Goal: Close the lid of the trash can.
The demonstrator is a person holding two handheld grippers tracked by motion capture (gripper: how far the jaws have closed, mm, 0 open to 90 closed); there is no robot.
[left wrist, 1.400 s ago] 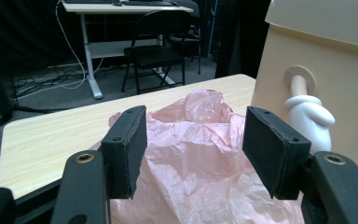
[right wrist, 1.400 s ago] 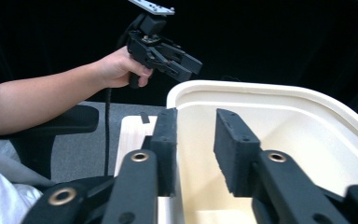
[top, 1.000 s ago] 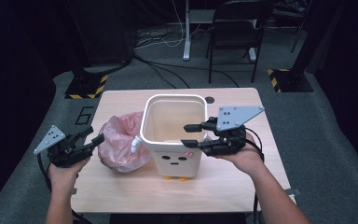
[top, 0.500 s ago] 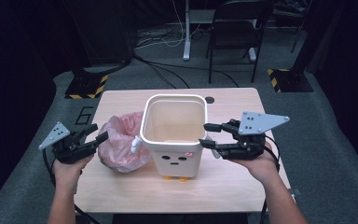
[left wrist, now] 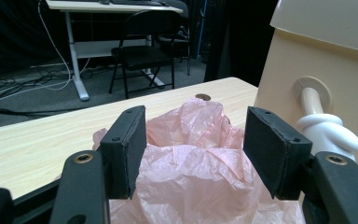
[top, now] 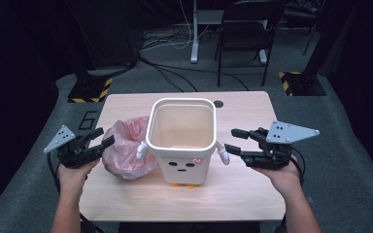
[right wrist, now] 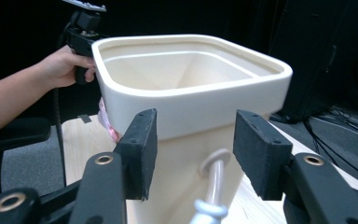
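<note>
One cream bin (top: 182, 141) with a small face on its front stands upright at the middle of the wooden table (top: 252, 194), and one crumpled pink plastic bag (top: 126, 150) lies just beside it on the left, touching its wall. The bin has two little white arm-shaped handles, one on each side. There are two claws. The left claw (top: 102, 138) hovers at the outer edge of the bag with its jaws apart and nothing pressed between them; in the left gripper view the pink bag (left wrist: 200, 158) bulges up between and beyond the pads. The right claw (top: 234, 141) sits just off the bin's right side, its jaws having just been opening, now apart with nothing held; the right-hand handle is near its tips. The bag's right part is hidden behind the bin, and the bin's floor is partly hidden by its rim. One dark chair (top: 245, 29) stands on the floor beyond the table.
</note>
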